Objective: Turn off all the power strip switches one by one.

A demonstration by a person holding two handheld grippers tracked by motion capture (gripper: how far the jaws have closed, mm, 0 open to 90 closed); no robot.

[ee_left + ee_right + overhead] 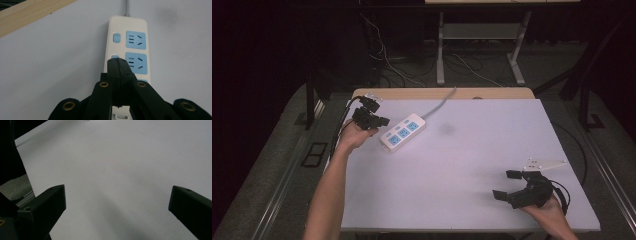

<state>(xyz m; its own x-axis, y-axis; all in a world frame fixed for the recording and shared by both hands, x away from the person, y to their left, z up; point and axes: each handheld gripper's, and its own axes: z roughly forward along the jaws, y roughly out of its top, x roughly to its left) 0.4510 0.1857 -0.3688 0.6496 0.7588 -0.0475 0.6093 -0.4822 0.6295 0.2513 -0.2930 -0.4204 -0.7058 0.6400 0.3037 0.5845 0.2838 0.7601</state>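
A white power strip (403,132) with three blue sockets lies at the table's far left, its grey cable (439,106) running toward the back edge. In the left gripper view the power strip (128,45) fills the middle, with a small blue switch (116,38) beside each socket. My left gripper (382,121) is shut with nothing between its jaws. Its closed tip (118,62) sits over the second switch, touching or just above it. My right gripper (506,184) hovers open near the table's front right, and its jaws (117,202) stand wide apart over bare tabletop.
The table's white top (462,150) has a wooden strip (442,93) along the back edge. Behind the table stand a desk frame (482,45) and loose cables (387,60) on the floor. A dark smudge (446,128) marks the surface right of the strip.
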